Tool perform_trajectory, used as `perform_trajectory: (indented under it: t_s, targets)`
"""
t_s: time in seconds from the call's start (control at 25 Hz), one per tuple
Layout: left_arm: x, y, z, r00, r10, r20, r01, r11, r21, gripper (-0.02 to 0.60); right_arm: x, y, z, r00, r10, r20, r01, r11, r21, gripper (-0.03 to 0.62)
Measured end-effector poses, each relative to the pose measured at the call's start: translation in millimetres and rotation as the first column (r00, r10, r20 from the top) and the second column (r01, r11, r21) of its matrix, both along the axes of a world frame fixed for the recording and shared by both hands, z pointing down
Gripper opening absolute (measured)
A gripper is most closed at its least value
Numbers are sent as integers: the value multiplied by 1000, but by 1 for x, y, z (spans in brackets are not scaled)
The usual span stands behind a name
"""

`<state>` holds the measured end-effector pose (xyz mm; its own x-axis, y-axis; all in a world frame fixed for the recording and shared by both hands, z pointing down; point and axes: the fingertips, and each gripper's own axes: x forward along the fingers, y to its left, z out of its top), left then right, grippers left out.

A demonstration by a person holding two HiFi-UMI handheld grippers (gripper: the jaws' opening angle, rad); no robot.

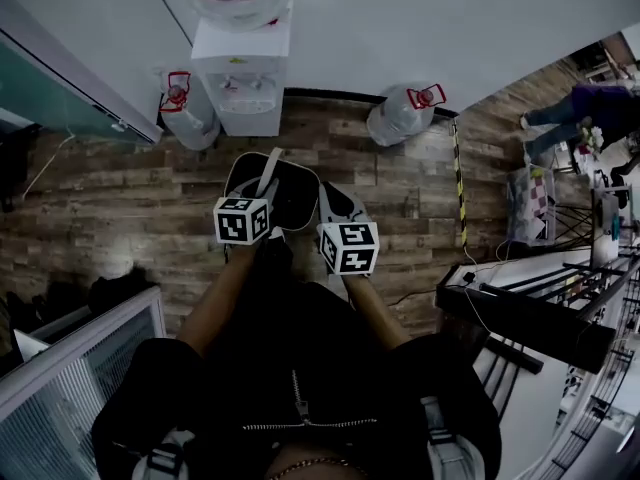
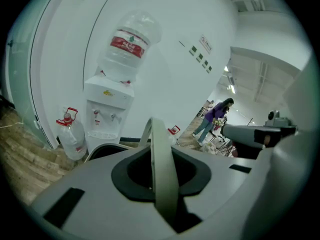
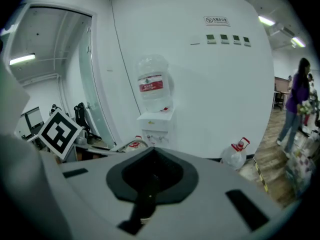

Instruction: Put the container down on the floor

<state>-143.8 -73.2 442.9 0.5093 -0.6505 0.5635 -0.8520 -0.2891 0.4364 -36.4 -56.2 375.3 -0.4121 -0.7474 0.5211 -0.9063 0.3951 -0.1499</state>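
Note:
A dark round container (image 1: 290,193) hangs in front of me above the wood floor (image 1: 120,198). My left gripper (image 1: 262,190) is shut on its pale grey handle (image 2: 162,174), which runs up between the jaws in the left gripper view. Part of the container's rim (image 2: 102,150) shows beyond it. My right gripper (image 1: 333,200) sits close beside the container's right edge, its jaws together with only a dark seam between them (image 3: 147,194). I see nothing held in it. A curved bit of the rim (image 3: 122,146) shows to its left.
A white water dispenser (image 1: 243,78) stands against the wall straight ahead, with a water bottle on the floor at each side (image 1: 188,108) (image 1: 402,113). A glass partition (image 1: 80,368) is at lower left, a black rack (image 1: 540,318) at right. A person (image 1: 585,113) stands far right.

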Motion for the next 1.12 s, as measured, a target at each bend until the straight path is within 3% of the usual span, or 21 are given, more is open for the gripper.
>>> perform_trajectory:
  t_s: [0.32, 0.68, 1.12]
  targets:
    - [9, -46, 9, 998, 51, -21, -52, 998, -21, 64, 0, -46, 2, 999, 46, -4, -46, 999, -12, 11]
    - [36, -89, 17, 997, 72, -19, -73, 997, -35, 64, 33, -83, 11, 994, 104, 21, -103, 994, -31, 11]
    - [88, -138, 31, 998, 63, 4, -62, 996, -63, 64, 78, -151, 21, 996, 51, 73, -48, 998, -42, 11]
